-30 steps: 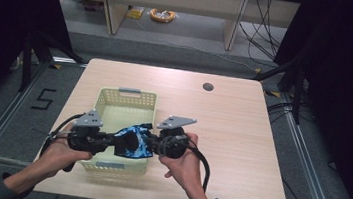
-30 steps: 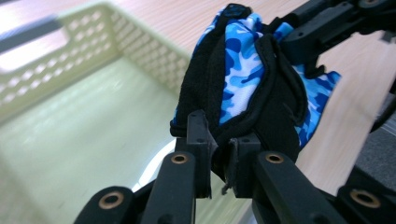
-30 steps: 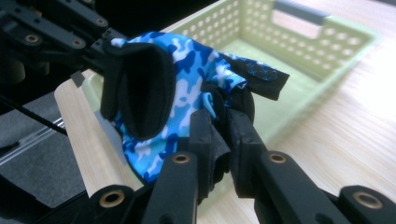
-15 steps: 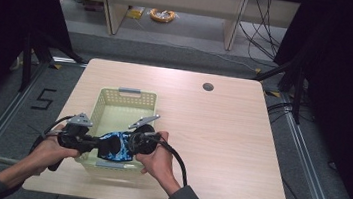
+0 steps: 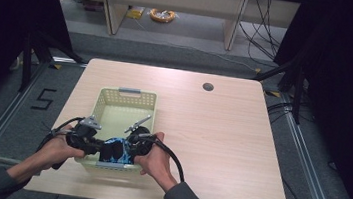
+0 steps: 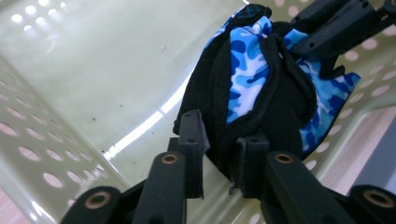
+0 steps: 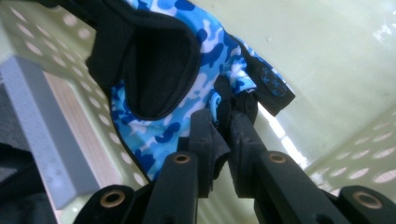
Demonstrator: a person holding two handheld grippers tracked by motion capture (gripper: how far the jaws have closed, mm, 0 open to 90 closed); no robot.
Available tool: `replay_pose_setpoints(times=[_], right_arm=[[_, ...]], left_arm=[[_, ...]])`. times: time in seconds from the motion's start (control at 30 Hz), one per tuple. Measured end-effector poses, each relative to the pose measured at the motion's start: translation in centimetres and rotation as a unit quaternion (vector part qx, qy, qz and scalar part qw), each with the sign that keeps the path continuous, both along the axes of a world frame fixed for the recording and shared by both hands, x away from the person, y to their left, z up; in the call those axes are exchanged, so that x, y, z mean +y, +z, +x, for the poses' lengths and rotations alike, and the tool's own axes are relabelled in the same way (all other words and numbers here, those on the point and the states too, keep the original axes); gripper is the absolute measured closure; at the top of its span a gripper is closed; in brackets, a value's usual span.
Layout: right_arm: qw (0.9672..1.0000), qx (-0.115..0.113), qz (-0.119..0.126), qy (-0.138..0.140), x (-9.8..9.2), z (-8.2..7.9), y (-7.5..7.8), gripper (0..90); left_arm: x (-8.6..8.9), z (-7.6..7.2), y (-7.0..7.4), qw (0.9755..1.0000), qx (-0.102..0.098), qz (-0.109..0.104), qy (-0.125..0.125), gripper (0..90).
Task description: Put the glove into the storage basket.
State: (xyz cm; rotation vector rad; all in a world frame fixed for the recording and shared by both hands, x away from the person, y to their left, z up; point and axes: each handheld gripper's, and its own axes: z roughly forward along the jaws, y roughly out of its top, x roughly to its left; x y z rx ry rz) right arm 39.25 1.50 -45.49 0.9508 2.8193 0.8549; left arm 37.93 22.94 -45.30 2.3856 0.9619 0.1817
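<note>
Left gripper [image 6: 219, 168]: jaws have just been opening, now parted, black cuff edge of the glove [image 6: 261, 88] lying between the pads but not pinched. Right gripper [image 7: 223, 140]: clamped on a fold of the glove's blue camouflage fabric.

Progress: glove is down inside the pale green basket [image 5: 114, 100], at its near end, both grippers lowered in with it. Placing looks nearly done; left side appears let go, right side yet to release, then both hands to lift clear.

Views compared: high view gives the basket's place at the near left of the table [image 5: 221, 135], glove mostly masked by the hands. Gripper views show the pads and the basket's perforated walls and floor.
</note>
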Motion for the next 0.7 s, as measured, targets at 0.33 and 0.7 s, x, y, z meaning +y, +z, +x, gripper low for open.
replay_pose_setpoints(times=[0.33,0.7], right_arm=[[0.9998,0.006,-0.019,0.006,0.1,0.0,-0.1,81.0],[1.0,-0.009,-0.002,0.003,-0.4,-0.1,0.8,78.4]], left_arm=[[0.4,-0.1,1.0,0.9996,-0.013,0.025,-0.004,57.7],[0.8,-1.0,2.5,0.9991,-0.039,0.018,-0.002,49.7]])
